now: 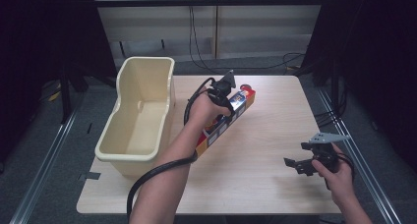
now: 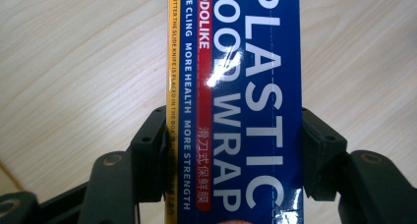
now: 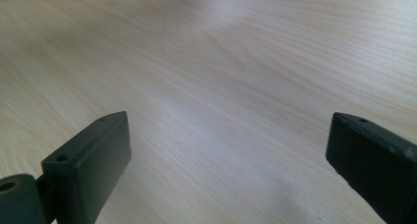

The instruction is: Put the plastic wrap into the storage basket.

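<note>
A cream plastic tub [image 1: 140, 113] stands on the pale wooden table [image 1: 265, 150] (at its left edge).

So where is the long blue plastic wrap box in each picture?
High view: the plastic wrap box lies slantwise mid-table, right of the cream tub, in the left gripper.
Left gripper view: it runs up the middle, clamped between the black jaws.
Right gripper view: the box is not in it; open jaws over bare wood.
Shared landmark: the pale wooden table.
</note>
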{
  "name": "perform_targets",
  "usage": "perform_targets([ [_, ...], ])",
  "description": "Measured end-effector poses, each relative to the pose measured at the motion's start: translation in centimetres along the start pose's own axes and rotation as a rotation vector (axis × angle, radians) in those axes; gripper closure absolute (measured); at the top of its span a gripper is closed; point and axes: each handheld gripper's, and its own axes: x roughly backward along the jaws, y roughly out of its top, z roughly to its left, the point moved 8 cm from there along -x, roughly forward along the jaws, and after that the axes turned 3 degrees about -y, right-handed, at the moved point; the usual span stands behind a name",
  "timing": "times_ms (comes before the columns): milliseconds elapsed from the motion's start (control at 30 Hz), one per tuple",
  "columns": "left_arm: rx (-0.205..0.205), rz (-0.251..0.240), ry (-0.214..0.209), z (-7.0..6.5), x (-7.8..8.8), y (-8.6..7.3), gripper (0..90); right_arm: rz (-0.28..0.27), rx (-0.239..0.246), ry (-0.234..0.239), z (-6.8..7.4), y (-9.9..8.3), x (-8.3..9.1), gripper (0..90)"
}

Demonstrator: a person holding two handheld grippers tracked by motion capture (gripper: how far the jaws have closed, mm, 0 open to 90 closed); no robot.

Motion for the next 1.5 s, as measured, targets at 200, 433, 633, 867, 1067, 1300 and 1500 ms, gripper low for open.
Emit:
perform_targets([
  [200, 0.019, 0.003, 0.005, 0.3, 1.6, -0.3, 40.7, 0.001, 0.005, 0.0, 0.1, 0.0, 0.0, 3.0],
  [433, 0.023, 0.02, 0.001, 0.5, 3.3, -0.9, 40.7, 0.001, 0.008, 0.0, 0.1, 0.0, -0.1, 3.0],
  [633, 0.052, 0.021, -0.005, 0.6, 4.6, -1.4, 40.8, 0.001, 0.007, 0.0, 0.2, 0.1, 0.1, 3.0],
  [867, 0.056, 0.028, 0.014, 0.9, 6.5, -2.0, 40.7, 0.006, 0.011, -0.001, 0.2, 0.0, 0.1, 3.0],
  [1067, 0.071, 0.033, 0.018, 1.3, 7.7, -2.5, 40.7, 0.004, 0.008, 0.005, 0.3, 0.0, 0.1, 3.0],
  [1300, 0.098, 0.031, 0.016, 1.7, 9.0, -3.0, 40.7, 0.006, 0.01, 0.005, 0.3, 0.0, 0.1, 3.0],
  [1500, 0.106, 0.033, 0.023, 2.2, 9.8, -3.4, 40.6, 0.005, 0.013, 0.002, 0.3, 0.0, 0.0, 3.0],
])
